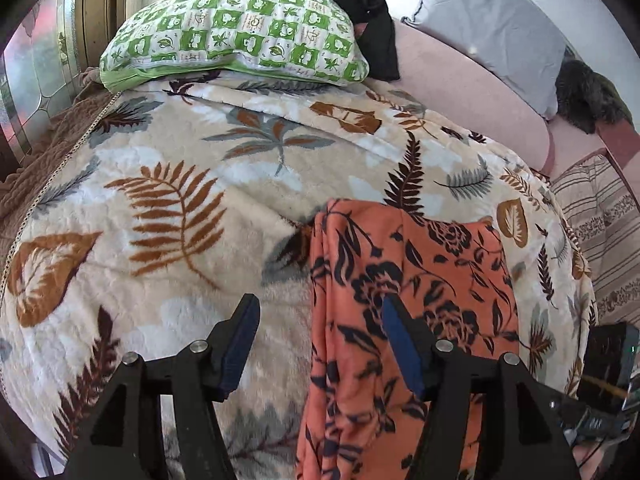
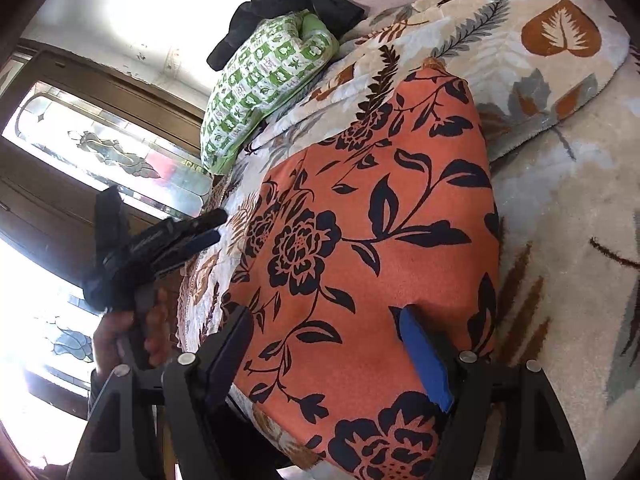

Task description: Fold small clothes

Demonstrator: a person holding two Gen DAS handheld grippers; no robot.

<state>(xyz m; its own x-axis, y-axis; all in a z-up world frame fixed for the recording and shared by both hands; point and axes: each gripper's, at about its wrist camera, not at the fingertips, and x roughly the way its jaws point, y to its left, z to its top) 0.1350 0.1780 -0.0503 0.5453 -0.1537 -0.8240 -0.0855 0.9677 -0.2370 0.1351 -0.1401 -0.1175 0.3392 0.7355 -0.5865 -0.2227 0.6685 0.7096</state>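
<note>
An orange garment [image 1: 408, 280] with a black flower print lies spread on a cream leaf-patterned blanket [image 1: 168, 208], its near end hanging over the bed's edge. My left gripper [image 1: 320, 340] hovers open over the garment's left edge, one finger above the blanket and the other above the cloth. In the right wrist view the garment [image 2: 360, 220] fills the middle, and my right gripper [image 2: 328, 348] stands open low over its near part, with nothing pinched. The left gripper [image 2: 216, 226] shows there at the garment's left side, held by a hand [image 2: 120, 332].
A green-and-white checked pillow [image 1: 236, 36] lies at the head of the bed with a black garment [image 1: 360, 4] behind it. A grey pillow [image 1: 492, 24] leans on a pink backrest [image 1: 472, 92]. Patterned glass panes [image 2: 112, 148] are on the left, and a striped cloth [image 1: 600, 220] on the right.
</note>
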